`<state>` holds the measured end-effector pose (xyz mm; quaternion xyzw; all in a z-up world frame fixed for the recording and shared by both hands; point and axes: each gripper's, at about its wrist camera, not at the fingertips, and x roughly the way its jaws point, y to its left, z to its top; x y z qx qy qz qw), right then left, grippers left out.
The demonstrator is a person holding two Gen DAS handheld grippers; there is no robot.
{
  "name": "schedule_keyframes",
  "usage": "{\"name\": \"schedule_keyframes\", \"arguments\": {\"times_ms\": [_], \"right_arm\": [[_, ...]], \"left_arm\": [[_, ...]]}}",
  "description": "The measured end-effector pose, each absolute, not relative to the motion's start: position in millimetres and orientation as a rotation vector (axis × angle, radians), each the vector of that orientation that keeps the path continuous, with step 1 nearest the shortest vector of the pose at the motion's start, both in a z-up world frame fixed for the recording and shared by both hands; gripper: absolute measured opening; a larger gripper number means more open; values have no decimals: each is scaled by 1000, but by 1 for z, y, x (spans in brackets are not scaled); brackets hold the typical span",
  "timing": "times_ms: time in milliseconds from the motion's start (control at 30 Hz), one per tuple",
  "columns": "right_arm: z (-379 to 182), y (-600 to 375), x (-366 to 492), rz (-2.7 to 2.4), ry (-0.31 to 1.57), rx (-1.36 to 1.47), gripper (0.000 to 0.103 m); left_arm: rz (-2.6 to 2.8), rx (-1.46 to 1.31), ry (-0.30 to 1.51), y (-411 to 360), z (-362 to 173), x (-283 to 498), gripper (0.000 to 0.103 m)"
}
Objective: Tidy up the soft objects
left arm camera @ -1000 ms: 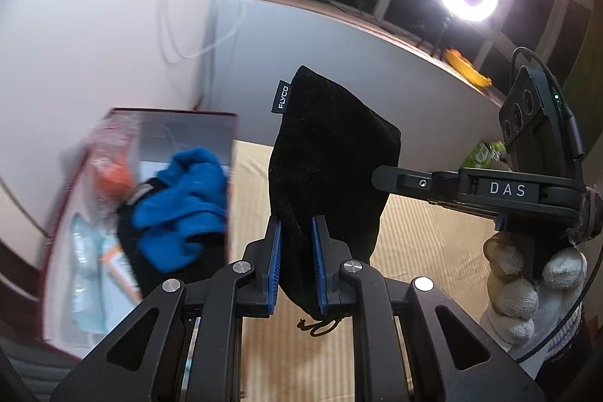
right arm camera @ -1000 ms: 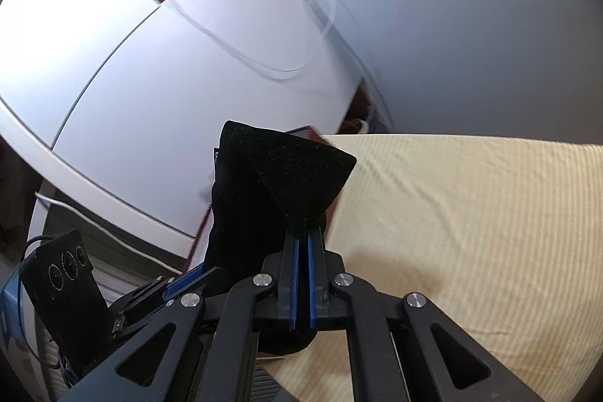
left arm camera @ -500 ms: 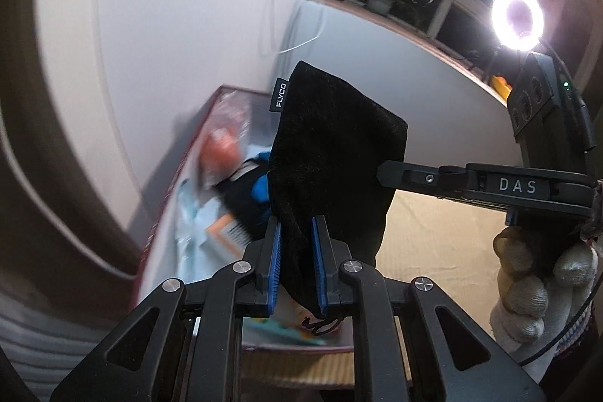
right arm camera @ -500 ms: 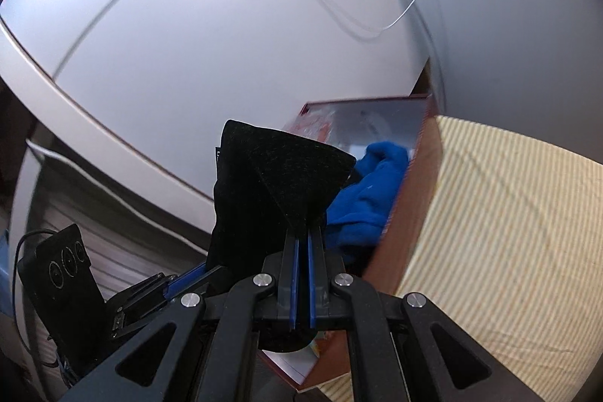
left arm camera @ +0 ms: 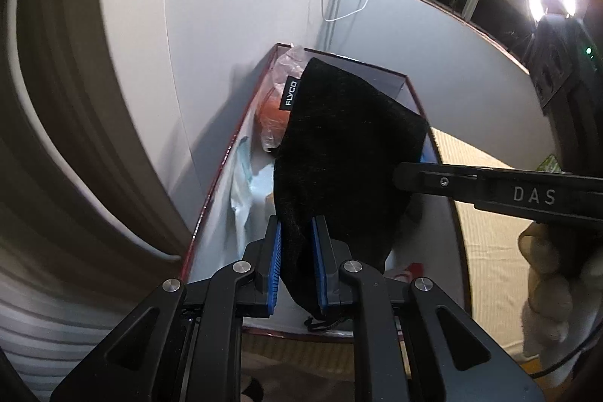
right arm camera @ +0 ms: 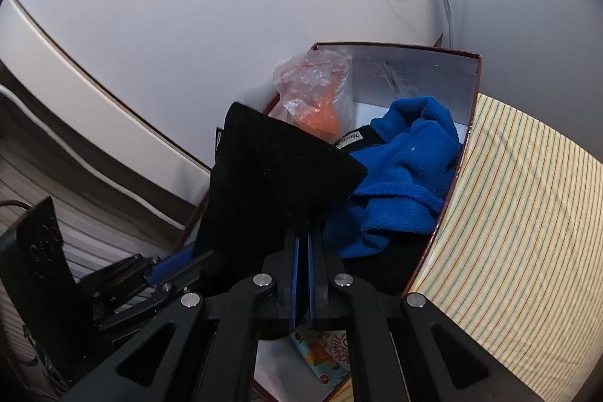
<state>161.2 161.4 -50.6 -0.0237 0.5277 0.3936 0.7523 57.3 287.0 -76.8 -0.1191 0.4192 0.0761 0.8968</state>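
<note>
A black velvet pouch point(left arm camera: 346, 153) with a FLYCO tag hangs over the open red-rimmed box point(left arm camera: 211, 198). My left gripper point(left arm camera: 296, 232) is shut on the pouch's lower end by its drawstring. My right gripper point(right arm camera: 301, 240) is shut on the pouch's point(right arm camera: 271, 172) other corner; it also shows in the left wrist view point(left arm camera: 403, 176), coming in from the right. Both hold the pouch above the box point(right arm camera: 475, 81), clear of its contents.
In the box lie a blue towel point(right arm camera: 407, 168), an orange item in a clear plastic bag point(right arm camera: 316, 93), a black item under the towel, and printed packets point(right arm camera: 320, 356). A striped yellow cloth point(right arm camera: 520, 213) covers the surface to the right. A white wall stands behind.
Both grippers have carried the pouch leftward from over the striped cloth to above the open box. Their grip on it is unchanged.
</note>
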Motion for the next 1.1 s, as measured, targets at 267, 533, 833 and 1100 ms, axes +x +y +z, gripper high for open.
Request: {"name": "schedule_keyframes", "arguments": {"times_ms": [267, 533, 833, 1100], "right_arm": [[-44, 157, 156, 837, 1109, -127, 20], [-31, 133, 144, 837, 1036, -133, 38], [-14, 92, 111, 837, 916, -134, 42], [-5, 60, 67, 816, 780, -187, 48]], "left_arm": [[206, -199, 856, 284, -78, 56, 39], [244, -159, 796, 277, -65, 41, 44], [276, -155, 715, 255, -53, 12, 44], [290, -184, 644, 228, -49, -20, 45]]}}
